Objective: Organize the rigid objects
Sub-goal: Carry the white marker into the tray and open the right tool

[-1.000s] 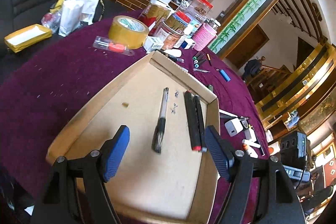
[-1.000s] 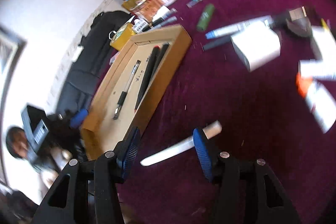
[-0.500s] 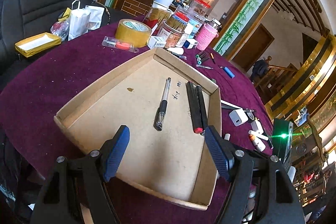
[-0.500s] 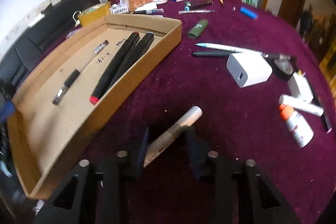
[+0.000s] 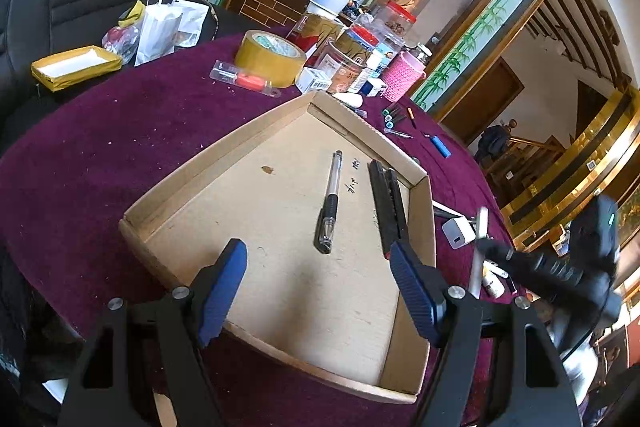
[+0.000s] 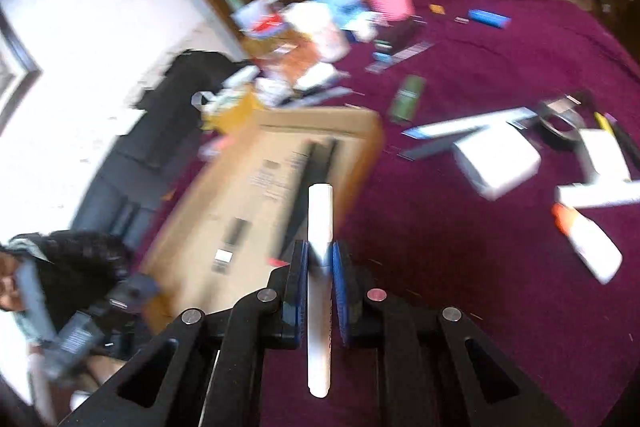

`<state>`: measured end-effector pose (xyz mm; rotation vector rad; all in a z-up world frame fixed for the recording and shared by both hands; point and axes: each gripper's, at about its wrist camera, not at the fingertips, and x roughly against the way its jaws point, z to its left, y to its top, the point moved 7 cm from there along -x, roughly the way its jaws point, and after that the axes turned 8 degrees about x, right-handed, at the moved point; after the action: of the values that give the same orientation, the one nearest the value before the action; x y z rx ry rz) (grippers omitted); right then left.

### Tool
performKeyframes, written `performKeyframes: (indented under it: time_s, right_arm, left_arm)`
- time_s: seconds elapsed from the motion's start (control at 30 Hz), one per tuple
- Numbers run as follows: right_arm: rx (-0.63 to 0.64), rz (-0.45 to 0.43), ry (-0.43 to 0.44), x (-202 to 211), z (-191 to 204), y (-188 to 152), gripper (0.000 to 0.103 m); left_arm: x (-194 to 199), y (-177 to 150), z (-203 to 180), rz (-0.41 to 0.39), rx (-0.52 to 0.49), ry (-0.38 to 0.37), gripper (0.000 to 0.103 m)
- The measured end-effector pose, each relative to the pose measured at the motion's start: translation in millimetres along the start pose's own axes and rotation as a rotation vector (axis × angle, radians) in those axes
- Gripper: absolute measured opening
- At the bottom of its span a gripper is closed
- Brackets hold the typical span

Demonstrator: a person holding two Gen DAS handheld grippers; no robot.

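A shallow cardboard tray lies on the purple table. In it are a clear black-grip pen and two black markers along its right wall. My left gripper is open and empty above the tray's near end. My right gripper is shut on a white marker, held lifted beside the tray's right wall; the marker also shows in the left wrist view. The right wrist view is motion-blurred.
A white charger block, glue bottle, white tubes, pens, green lighter and blue lighter lie right of the tray. A tape roll, jars and a pink cup stand behind it.
My right gripper closed on the white marker, lifted it off the table and swung toward the tray. My left gripper drew back and rose a little, still open.
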<state>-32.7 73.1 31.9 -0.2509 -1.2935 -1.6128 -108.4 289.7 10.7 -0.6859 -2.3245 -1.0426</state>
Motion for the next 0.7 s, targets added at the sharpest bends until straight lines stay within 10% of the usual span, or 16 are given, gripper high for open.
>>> performKeyframes:
  time_s: [0.2, 0.5, 0.7]
  right_arm:
    - [0.022, 0.083, 0.100, -53, 37, 37, 0.014]
    - [0.064, 0.166, -0.030, -134, 26, 54, 0.015]
    - [0.048, 0.071, -0.027, -95, 8, 67, 0.060]
  left_arm:
    - [3, 1, 1, -0.008, -0.008, 0.003, 0.073]
    - [4, 3, 7, -0.007, -0.006, 0.027, 0.073]
    - [0, -2, -2, 0.005, -0.018, 0.025, 0.073]
